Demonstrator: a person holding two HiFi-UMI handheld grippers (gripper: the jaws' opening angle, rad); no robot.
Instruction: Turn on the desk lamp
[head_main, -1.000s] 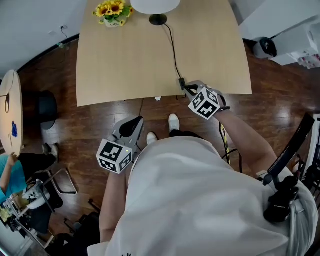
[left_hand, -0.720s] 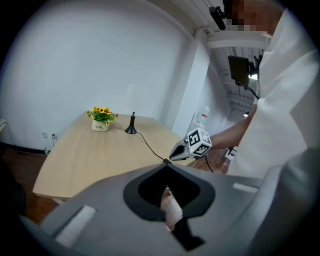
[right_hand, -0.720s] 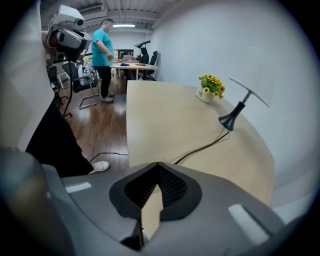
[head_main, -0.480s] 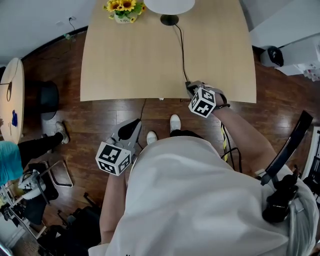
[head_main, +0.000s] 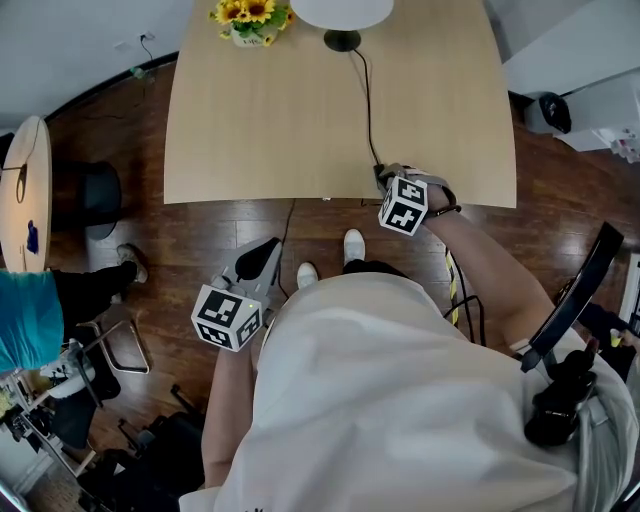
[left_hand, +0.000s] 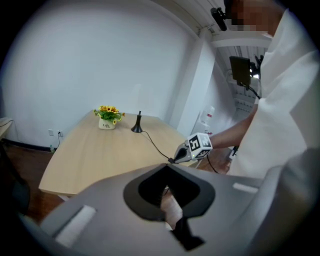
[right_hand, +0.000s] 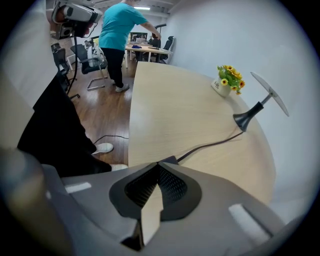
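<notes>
A: Here, where is the desk lamp (head_main: 342, 12)?
B: At the tabletop's (head_main: 260, 130) far edge, beside the flowers (head_main: 243, 14); its cord (head_main: 367, 100) runs to the near edge.
A: And the grippers?
B: Right gripper (head_main: 383, 175): jaws together, tips at the cord's switch (right_hand: 169, 160). Left gripper (head_main: 270, 247): jaws together, empty, over the floor.

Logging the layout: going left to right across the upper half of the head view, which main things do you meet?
Side table → flowers → lamp base → right gripper.
</notes>
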